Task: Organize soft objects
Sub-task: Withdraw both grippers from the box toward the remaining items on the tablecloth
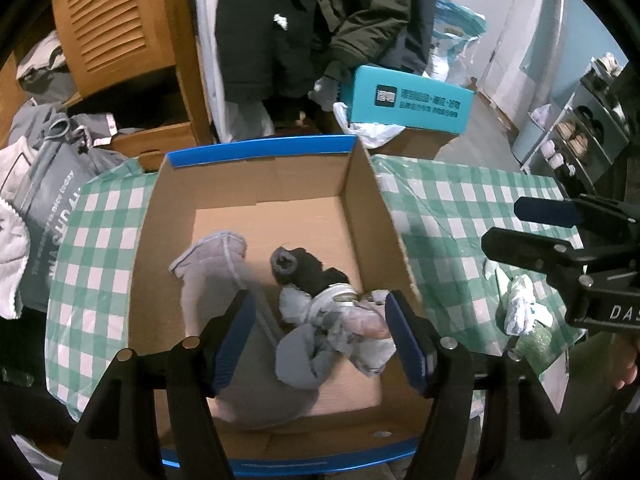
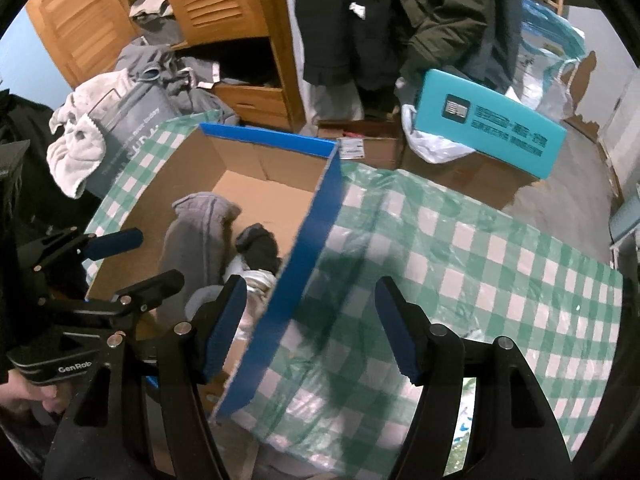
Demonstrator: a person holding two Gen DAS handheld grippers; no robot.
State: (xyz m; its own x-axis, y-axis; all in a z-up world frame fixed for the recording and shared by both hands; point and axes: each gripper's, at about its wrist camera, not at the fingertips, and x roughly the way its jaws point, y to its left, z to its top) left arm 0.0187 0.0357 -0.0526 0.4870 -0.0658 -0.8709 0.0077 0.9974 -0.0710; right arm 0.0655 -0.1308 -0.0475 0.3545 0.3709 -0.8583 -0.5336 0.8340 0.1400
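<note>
socks filled the near half of the cardboard box (image 1: 256,184) when i looked down through the left wrist view: a long grey sock (image 1: 208,256) on the left, a dark sock (image 1: 308,270) in the middle, and a crumpled pale patterned sock (image 1: 340,320) nearest me, touching the dark one. my left gripper (image 1: 320,336) hung above the box with its jaws wide apart and nothing pinched between the blue pads (image 1: 404,336); the pale sock lay below them on the box floor. the box, trimmed with a blue rim (image 2: 296,248), sat on the green checked cloth (image 2: 480,264) over the desk. my right gripper (image 2: 308,324) stood equally wide and empty, straddling the box's right wall. from the left view i saw another small white bundle (image 1: 520,308) lying on the cloth outside the box, just beside the right gripper. a teal carton (image 2: 488,132) rested behind the desk.
</note>
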